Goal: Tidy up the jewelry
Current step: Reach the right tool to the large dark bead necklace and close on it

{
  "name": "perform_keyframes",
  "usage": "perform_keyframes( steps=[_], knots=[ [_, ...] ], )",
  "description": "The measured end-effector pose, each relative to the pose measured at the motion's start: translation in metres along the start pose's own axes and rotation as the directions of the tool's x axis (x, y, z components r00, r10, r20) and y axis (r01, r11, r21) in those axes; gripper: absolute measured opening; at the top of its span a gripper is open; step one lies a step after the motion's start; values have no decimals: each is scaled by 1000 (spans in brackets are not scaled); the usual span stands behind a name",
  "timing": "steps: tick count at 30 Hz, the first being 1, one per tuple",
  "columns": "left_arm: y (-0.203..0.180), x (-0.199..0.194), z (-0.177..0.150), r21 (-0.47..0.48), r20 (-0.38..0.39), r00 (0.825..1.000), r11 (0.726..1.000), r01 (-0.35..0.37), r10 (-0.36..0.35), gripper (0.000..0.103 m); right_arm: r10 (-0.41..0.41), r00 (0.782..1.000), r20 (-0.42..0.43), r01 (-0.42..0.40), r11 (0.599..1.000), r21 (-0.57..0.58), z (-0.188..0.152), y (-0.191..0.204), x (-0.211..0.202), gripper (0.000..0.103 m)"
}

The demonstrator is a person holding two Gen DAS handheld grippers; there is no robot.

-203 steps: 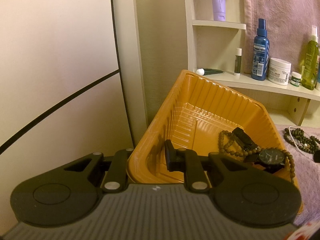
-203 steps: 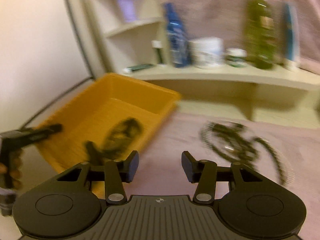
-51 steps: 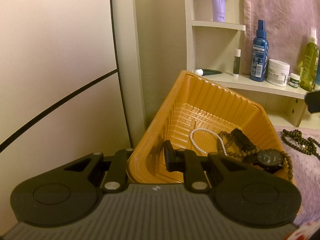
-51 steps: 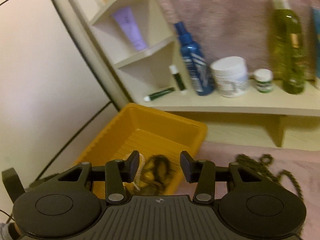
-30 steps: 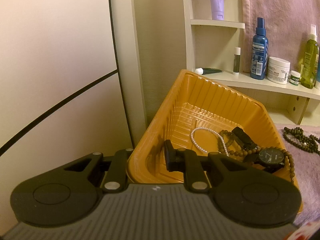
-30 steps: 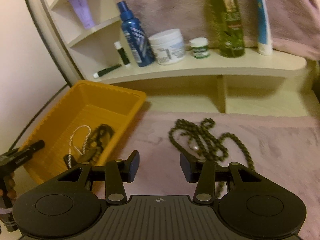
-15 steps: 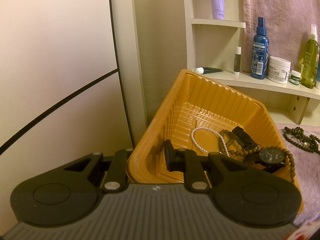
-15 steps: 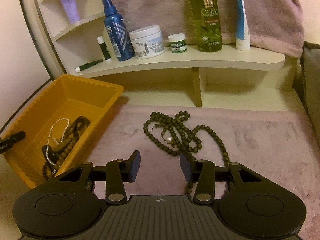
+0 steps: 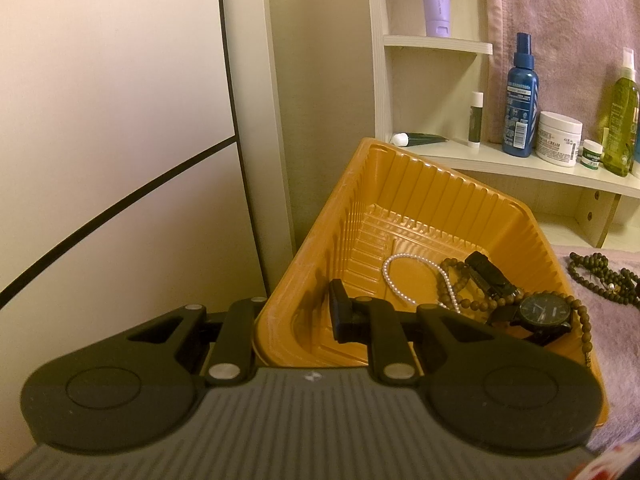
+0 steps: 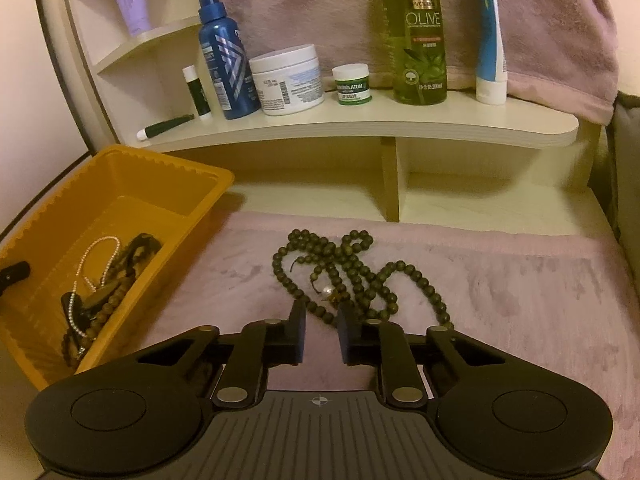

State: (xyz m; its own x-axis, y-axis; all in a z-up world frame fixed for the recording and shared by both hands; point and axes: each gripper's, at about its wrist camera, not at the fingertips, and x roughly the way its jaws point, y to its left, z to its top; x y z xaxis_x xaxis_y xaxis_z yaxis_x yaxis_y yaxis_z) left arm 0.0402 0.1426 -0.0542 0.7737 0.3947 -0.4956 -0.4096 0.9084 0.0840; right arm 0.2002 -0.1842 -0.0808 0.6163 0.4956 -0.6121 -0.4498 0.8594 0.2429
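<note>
My left gripper (image 9: 296,312) is shut on the near wall of the orange tray (image 9: 420,192), one finger inside and one outside. In the tray lie a pearl bracelet (image 9: 385,276), a brown bead bracelet (image 9: 442,276) and a black watch (image 9: 546,312). A long dark bead necklace (image 10: 344,268) lies coiled on the pink cloth, right of the tray (image 10: 160,188). My right gripper (image 10: 321,320) is low over the necklace's near edge. Its jaws are closing, with a bead strand at the tips and a gap still showing between the pads.
A cream shelf (image 10: 360,128) behind the cloth carries a blue spray bottle (image 10: 224,60), a white jar (image 10: 288,80), a green oil bottle (image 10: 420,32) and small tubes. A pink towel (image 10: 540,20) hangs behind. A pale wall panel (image 9: 120,120) stands left of the tray.
My right gripper has swung from over the tray to the right and down onto the dark necklace, and its jaws have narrowed. A pearl bracelet has appeared in the tray. The left gripper has not moved.
</note>
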Motion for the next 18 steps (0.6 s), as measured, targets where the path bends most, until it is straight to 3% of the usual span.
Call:
perform_keyframes(
  steps=[18],
  knots=[
    [1, 2, -2, -4, -3, 1000, 1000, 0, 0, 17, -86, 996, -4, 83, 977, -197, 7, 15, 37, 18]
  ],
)
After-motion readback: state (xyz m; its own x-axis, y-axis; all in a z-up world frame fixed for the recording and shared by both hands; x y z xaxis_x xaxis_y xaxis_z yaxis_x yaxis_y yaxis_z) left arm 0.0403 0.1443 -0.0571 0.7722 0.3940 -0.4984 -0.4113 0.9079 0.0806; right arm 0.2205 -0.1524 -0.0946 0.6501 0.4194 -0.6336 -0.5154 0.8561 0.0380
